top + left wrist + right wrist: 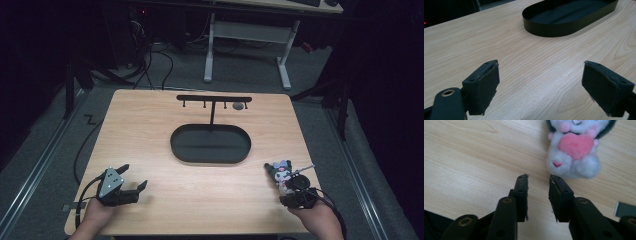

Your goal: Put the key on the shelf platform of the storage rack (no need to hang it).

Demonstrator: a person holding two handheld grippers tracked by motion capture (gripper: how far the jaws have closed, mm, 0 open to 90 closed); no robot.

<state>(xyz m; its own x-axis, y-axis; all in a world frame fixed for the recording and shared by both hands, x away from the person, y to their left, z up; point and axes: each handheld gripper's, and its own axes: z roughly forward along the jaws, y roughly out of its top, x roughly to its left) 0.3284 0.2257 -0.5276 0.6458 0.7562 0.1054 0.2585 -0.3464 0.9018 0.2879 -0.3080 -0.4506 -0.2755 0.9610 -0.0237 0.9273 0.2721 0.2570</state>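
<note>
A small plush toy (pixel 281 174) with black ears, a white body and a pink heart lies on the wooden table near its front right corner. My right gripper (pixel 289 194) sits just behind it, held by a hand at the table's front edge. In the right gripper view the plush toy (pixel 574 152) lies just beyond and to the right of my right gripper (pixel 539 178), whose jaws stand a little apart with only bare wood between them. My left gripper (pixel 135 176) rests at the front left, its jaws wide apart over bare table (pixel 540 72).
A black oval tray (pixel 175 145) sits mid-table, its wall visible in the left gripper view (pixel 544 30). Behind it stands a black T-shaped hook rack (pixel 214 98) with a small grey object (pixel 238 106) under its right end. A desk frame stands beyond the table.
</note>
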